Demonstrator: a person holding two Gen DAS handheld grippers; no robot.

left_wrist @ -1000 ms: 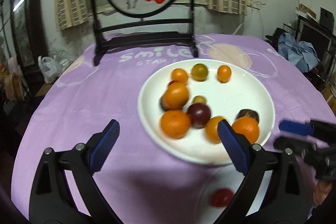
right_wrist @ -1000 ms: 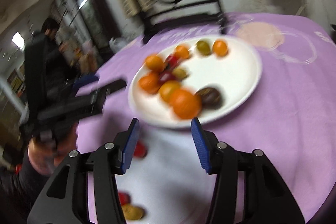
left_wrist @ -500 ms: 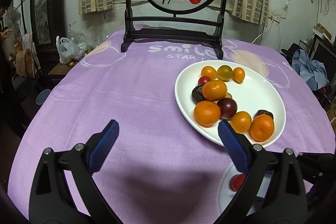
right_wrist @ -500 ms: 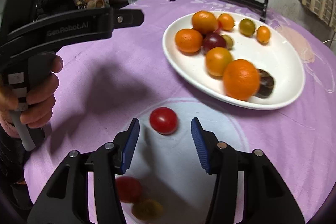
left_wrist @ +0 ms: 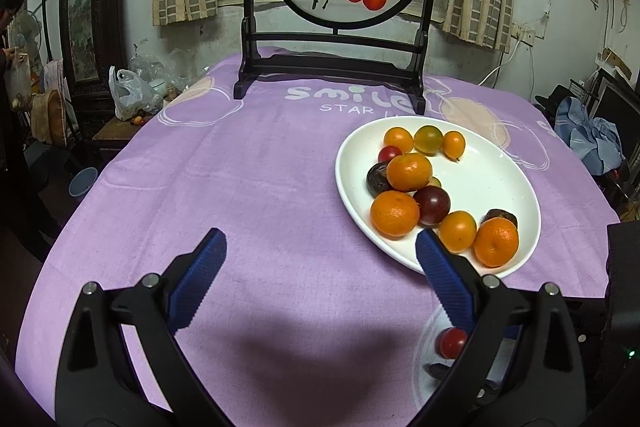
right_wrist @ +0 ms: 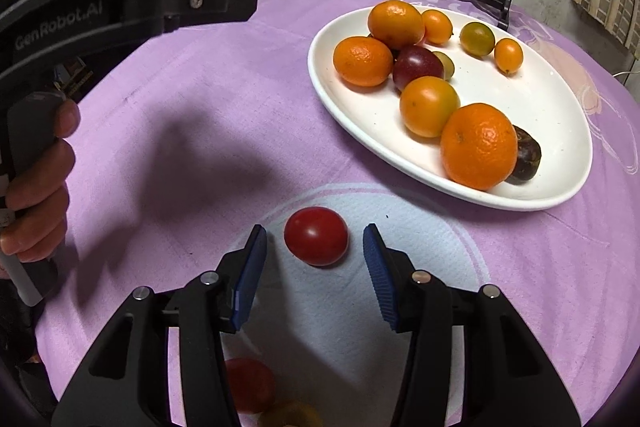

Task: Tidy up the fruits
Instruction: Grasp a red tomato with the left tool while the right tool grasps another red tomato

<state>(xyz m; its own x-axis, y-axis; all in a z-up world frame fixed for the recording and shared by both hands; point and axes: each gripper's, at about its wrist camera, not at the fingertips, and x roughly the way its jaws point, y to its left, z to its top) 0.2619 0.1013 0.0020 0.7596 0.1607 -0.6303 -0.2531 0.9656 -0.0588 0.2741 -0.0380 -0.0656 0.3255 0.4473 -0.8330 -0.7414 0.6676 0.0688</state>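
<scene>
On the bench before the white plate (right_wrist: 560, 195), the right gripper (right_wrist: 314, 253) is closing empty jaws around the red tomato (right_wrist: 316, 235) and should squeeze gently, centred, while the left gripper (left_wrist: 320, 259) hangs open.

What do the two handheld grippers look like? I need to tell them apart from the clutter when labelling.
Both are black plastic. The left gripper and right gripper have angular arms with silver rivets and blue ribbed pads. The left one's body reads "GenRobot.AI" in grey. No cables or sleeves show.
</scene>
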